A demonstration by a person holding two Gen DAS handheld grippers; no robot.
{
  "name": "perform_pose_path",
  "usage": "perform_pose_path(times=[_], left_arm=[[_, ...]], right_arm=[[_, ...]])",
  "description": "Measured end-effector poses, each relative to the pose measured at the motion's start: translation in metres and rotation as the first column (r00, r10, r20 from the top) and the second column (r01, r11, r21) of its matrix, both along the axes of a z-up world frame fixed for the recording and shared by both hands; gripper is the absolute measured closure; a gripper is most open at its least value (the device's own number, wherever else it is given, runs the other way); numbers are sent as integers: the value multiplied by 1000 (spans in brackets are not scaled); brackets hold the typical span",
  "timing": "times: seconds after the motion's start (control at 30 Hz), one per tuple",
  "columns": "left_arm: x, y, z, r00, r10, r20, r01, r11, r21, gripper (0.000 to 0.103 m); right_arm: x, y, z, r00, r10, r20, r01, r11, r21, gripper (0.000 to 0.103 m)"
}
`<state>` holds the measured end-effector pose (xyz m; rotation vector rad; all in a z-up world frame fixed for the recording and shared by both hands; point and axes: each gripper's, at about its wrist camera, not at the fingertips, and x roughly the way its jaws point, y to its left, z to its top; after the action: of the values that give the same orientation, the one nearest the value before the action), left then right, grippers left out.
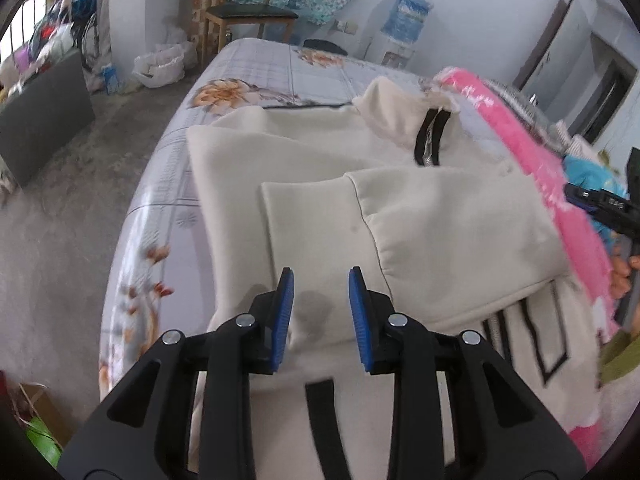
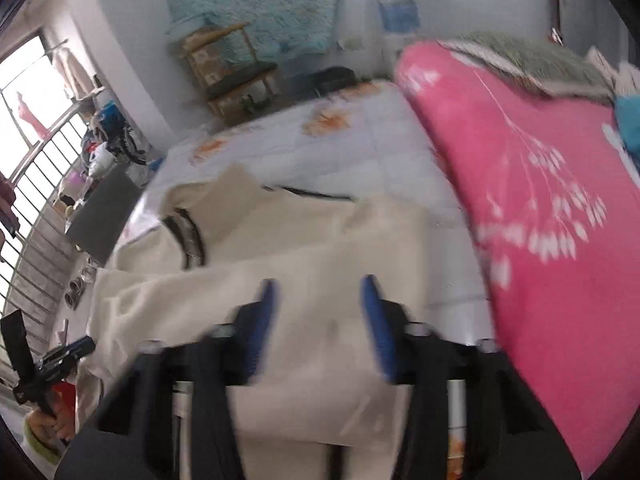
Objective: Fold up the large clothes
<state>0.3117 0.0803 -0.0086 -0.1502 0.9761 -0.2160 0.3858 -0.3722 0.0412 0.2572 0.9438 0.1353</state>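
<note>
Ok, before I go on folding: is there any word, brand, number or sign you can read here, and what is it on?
Nothing can be read for certain.
Cream garment: large black outlined letters, partly covered by the fold and blurred; unreadable.
Pink blanket: white lettering under the branch print, too blurred to read.
Water bottle: blue label, too small to read.

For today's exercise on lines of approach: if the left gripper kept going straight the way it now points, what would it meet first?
Most likely the folded cream fleece sweatshirt lying on the floral bedsheet. The left gripper, jaws apart and holding nothing, aims down at its folded-over sleeve; depth is unclear.
</note>
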Motion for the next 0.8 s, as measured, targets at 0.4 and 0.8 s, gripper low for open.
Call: perform_pose_path(times=[0.4, 0.8], left_arm=[[-5, -17, -5, 1000, 6, 12, -7, 987, 159, 72], [-161, 13, 30, 997, 53, 53, -63, 978, 198, 24]], right_arm=[[-25, -14, -43, 991, 36, -131, -60, 981, -186, 100], [-207, -4, 10, 999, 34, 10, -32, 988, -152, 41]])
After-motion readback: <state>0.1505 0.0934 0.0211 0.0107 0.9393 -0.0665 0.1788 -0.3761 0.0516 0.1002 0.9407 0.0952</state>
